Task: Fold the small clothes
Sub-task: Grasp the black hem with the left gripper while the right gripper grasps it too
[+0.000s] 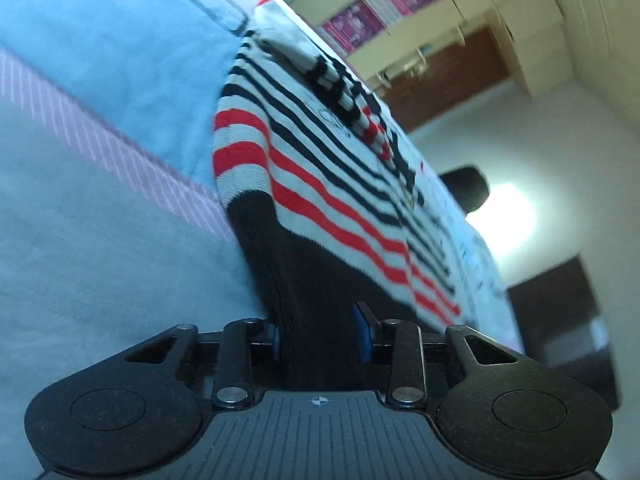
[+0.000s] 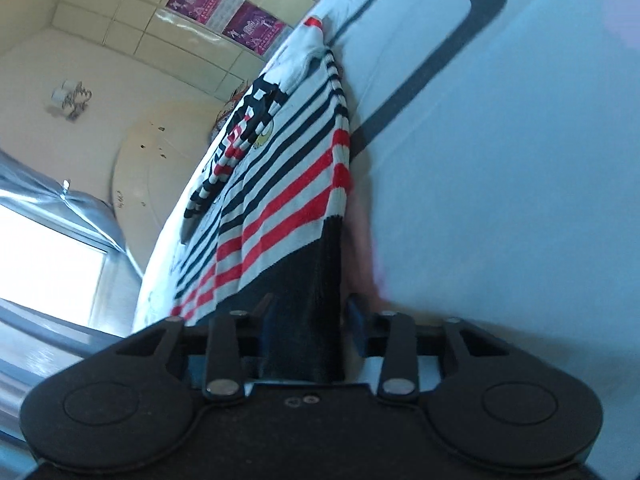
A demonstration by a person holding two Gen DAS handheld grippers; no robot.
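A small striped knit sweater (image 1: 312,184), white with navy and red stripes and a black ribbed hem, lies on a pale blue cloth surface (image 1: 100,60). My left gripper (image 1: 320,334) is shut on the black hem, which fills the gap between its blue pads. In the right wrist view the same sweater (image 2: 288,184) stretches away from my right gripper (image 2: 306,324), which is shut on another part of the black hem. A folded striped sleeve lies on top of the sweater (image 1: 344,88).
A dark rectangular outline (image 2: 424,60) is marked on the cloth beside the sweater. A pink striped band (image 1: 100,136) crosses the cloth. Cream tiled walls with magenta posters (image 2: 248,28) and a bright window (image 2: 44,256) lie beyond.
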